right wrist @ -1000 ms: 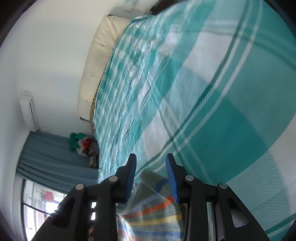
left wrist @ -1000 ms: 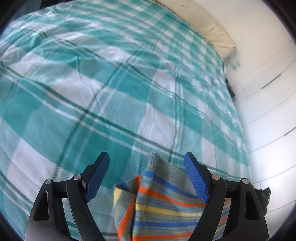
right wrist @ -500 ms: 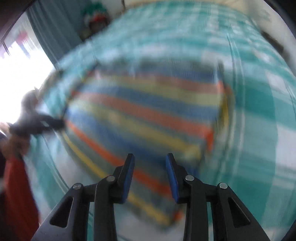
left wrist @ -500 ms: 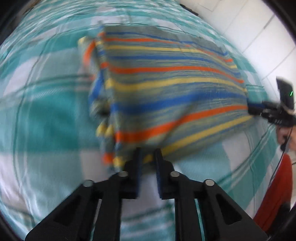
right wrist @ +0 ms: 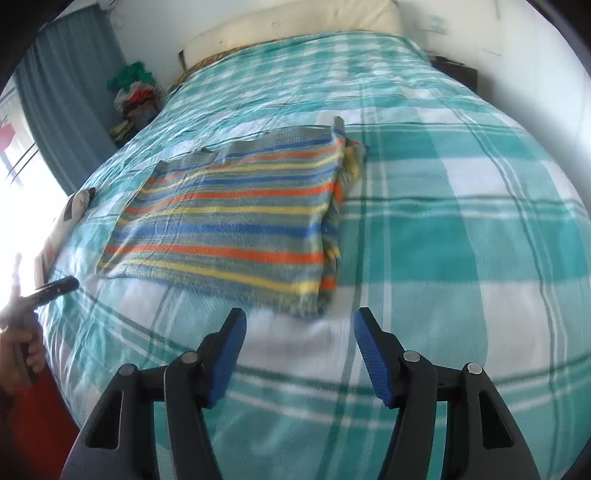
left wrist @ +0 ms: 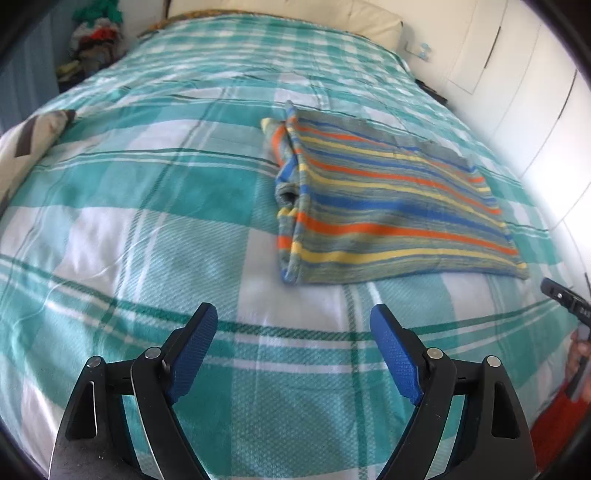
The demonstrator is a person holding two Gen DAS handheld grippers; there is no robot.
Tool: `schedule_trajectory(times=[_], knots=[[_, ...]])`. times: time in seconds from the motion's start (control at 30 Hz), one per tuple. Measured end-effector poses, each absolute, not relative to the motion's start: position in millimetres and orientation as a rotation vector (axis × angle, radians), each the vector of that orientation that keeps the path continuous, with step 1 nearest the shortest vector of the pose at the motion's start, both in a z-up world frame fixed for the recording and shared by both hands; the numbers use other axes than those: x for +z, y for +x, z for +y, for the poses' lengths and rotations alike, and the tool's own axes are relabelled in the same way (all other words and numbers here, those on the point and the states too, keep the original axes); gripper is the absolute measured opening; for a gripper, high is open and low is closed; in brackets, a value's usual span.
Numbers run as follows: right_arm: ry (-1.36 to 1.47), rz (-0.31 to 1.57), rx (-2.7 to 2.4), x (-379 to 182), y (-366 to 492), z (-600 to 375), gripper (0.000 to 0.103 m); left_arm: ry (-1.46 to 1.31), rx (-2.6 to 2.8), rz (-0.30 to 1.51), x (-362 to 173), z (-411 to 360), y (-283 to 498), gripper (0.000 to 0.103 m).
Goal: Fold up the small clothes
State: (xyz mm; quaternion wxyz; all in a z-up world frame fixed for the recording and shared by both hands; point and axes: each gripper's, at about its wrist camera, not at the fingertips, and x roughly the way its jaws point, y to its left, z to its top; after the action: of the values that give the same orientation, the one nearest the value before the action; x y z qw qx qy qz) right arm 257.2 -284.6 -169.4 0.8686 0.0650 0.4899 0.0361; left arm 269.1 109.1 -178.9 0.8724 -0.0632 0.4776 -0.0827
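Observation:
A striped garment (left wrist: 384, 206) in grey, blue, orange and yellow lies folded flat on the teal plaid bed cover (left wrist: 147, 206). In the left wrist view it sits ahead and to the right of my left gripper (left wrist: 293, 343), whose jaws are opening with nothing between them. In the right wrist view the same garment (right wrist: 236, 218) lies ahead and to the left of my right gripper (right wrist: 299, 343). Its jaws are opening too, empty, just short of the garment's near edge. The other gripper (right wrist: 51, 290) shows at the left edge there, held by a hand.
A cream headboard (right wrist: 295, 22) runs along the far end of the bed. A pile of clothes (right wrist: 135, 92) sits beside the bed by a blue curtain (right wrist: 62, 103). A grey patterned cloth (left wrist: 29, 136) lies at the bed's left edge. White wardrobe doors (left wrist: 517, 74) stand on the right.
Both grippers have let go of the striped garment and pulled back toward the bed's near edge. The garment, held up and laid down earlier, now rests flat.

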Motion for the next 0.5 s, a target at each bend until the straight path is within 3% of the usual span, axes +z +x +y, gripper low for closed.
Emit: schedule_trajectory(times=[0.23,0.3,0.5], knots=[[0.183,0.994,-0.039,-195.7,227.7,-294.0,0.067,-0.085,-0.137,1.035,-210.1,113.6,259.0,0.092],[0.146,0.994,-0.028,-200.5,228.9,-289.1,0.073,-0.048,-0.157,1.017,-214.8,107.8,257.0,0.100],[0.066,0.980,-0.015,-209.3,230.2,-278.6,0.085,-0.009,-0.156,0.997,-219.0,102.0,255.4,0.102]])
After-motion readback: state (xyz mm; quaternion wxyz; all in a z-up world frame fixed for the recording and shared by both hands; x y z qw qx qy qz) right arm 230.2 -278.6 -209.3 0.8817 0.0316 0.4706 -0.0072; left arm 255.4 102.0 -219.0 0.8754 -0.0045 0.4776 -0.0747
